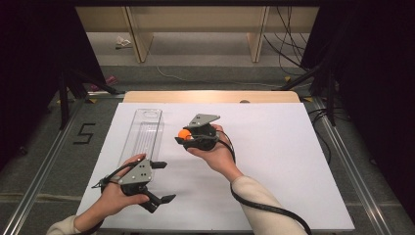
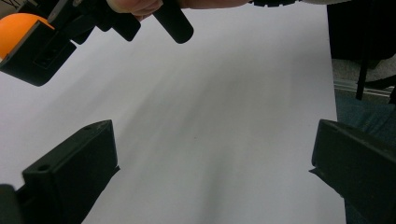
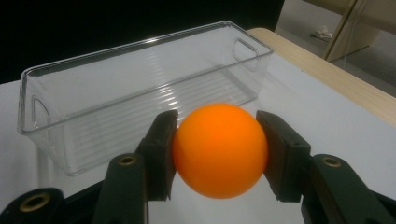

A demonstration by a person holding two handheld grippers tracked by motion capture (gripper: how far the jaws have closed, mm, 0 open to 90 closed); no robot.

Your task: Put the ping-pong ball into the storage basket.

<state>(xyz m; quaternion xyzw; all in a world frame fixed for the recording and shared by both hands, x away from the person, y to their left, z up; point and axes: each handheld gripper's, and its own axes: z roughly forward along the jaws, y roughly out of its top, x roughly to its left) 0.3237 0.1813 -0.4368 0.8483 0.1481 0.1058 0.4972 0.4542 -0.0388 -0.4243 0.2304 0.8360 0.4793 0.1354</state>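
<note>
1. R gripper (image 1: 185, 138), mid-frame in high view, is clamped on an orange ball (image 3: 220, 149); both pads press its sides in right gripper view.
2. Ball (image 1: 184, 133) is held above the white sheet (image 1: 274, 161), just right of the clear bin (image 1: 142, 137).
3. Clear bin is long, narrow, w/ cut-out handles at the ends; it fills upper left of right gripper view (image 3: 140, 93), beyond the ball, apart from it.
4. L gripper (image 1: 164, 182), lower left of high view, has jaws spread wide w/ nothing between them; bare sheet under them in left gripper view.
5. Ball also shows at top left corner of left gripper view (image 2: 18, 28), in R gripper's jaws.
</note>
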